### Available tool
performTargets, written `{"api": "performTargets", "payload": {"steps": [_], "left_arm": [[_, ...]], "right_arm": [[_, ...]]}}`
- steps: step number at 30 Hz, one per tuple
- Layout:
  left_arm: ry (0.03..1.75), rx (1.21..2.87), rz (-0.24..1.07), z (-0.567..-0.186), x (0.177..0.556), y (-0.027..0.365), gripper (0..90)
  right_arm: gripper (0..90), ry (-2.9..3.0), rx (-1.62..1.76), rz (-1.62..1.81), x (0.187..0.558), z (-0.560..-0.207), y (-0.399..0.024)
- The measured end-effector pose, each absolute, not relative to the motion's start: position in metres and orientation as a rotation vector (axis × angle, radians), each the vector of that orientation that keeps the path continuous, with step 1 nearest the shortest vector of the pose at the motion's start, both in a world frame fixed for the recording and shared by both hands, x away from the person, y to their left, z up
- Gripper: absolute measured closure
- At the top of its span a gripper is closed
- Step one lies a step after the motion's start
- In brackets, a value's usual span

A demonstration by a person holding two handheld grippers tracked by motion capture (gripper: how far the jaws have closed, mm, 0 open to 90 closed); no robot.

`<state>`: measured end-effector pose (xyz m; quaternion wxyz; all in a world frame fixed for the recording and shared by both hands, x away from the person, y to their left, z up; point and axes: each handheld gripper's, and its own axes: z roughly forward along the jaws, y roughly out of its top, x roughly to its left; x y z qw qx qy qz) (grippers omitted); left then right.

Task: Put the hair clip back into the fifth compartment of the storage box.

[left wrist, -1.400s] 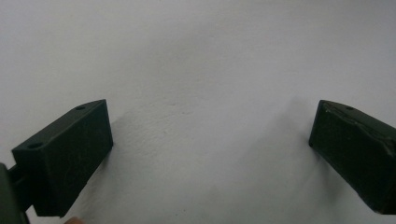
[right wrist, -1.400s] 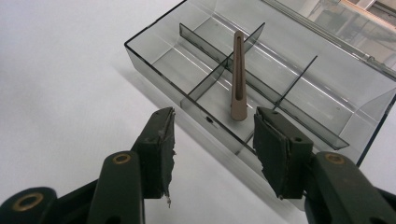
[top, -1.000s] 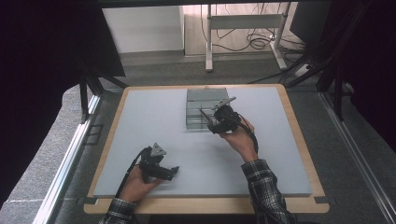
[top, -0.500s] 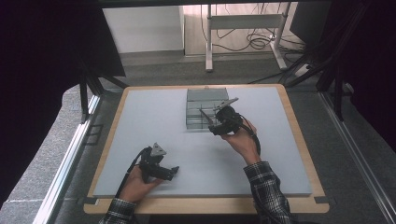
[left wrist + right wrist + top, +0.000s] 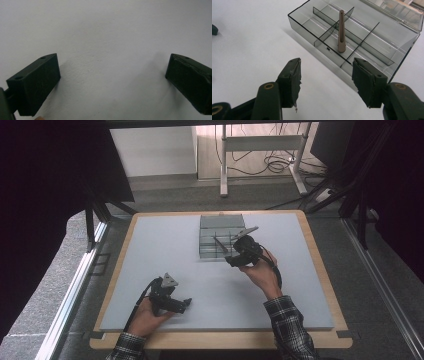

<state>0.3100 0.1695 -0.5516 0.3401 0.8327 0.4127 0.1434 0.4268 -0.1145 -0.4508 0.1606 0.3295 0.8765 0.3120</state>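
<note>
A smoky clear compartment box [image 5: 300, 24] stands at the back middle of the table [image 5: 150, 270], its lid [image 5: 397, 11] folded open behind it. A slim tan clip [image 5: 341, 31] lies in it, propped across a divider. My right gripper [image 5: 325, 77] hovers just short of the box's near corner, open, nothing between its pads. In the high view the right gripper [image 5: 229, 258] sits at the front edge of the box [image 5: 207, 237]. My left gripper [image 5: 186, 302] rests near the table's front left, and its jaws [image 5: 112, 82] stand wide open over bare tabletop.
The table has a wooden rim [image 5: 320, 270] around a pale grey top. Metal rails [image 5: 75, 285] run along both sides on the floor. A desk frame and cables [image 5: 265, 160] stand beyond the far edge.
The right gripper has drawn back slightly from the box toward the person. The left hand and gripper have stayed in place.
</note>
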Motion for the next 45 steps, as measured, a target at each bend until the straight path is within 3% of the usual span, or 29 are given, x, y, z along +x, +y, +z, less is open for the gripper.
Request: {"api": "performTargets", "payload": {"steps": [9, 45], "left_arm": [[1.074, 2.166, 0.375, -0.552, 0.31, 0.169, 0.0], [1.071, 2.168, 0.377, -0.552, 0.31, 0.17, 0.0]], "right_arm": [[37.2, 2.504, 0.949, 0.896, 0.422, -0.45, -0.12], [12.7, 2.46, 0.972, 0.885, 0.401, -0.457, -0.154]]}}
